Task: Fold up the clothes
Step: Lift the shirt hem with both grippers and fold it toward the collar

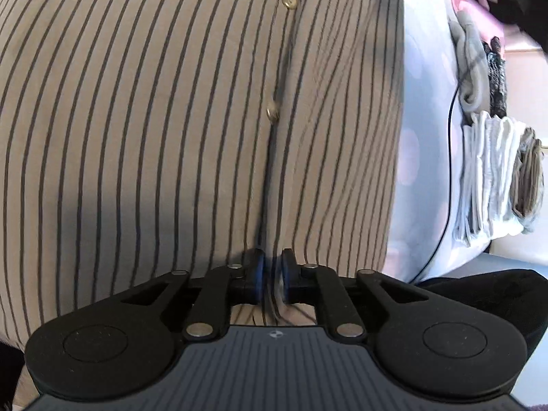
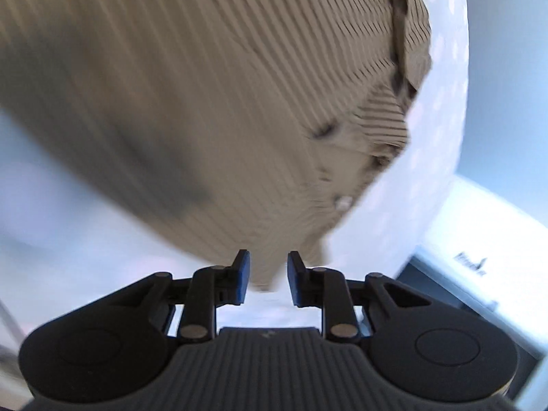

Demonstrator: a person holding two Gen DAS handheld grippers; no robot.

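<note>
Surface: pale sheet (image 1: 421, 102) with faint pink dots, spread over what looks like a bed – it carries everything.
Left gripper (image 1: 273, 270): nearest the lens, its 2 blue-padded fingers (image 1: 259, 272) almost together, with a thin fold of cloth along the button placket between them; whether the pads still press on it I cannot tell.
Right gripper (image 2: 266, 279): fingers (image 2: 242, 279) apart, a corner of the shirt's hem lying in the gap, neither pad touching it.
Striped shirt (image 1: 154, 120): tan with thin dark stripes, lying flat on the sheet, 2 brass-coloured buttons (image 1: 289, 1) up the placket – crumpled collar end farthest off in the blurred right view.
Folded stack (image 1: 493, 178): white and brown pieces, well apart from the shirt at the sheet's far edge.
Black cable (image 1: 450, 130): runs between shirt and stack.
</note>
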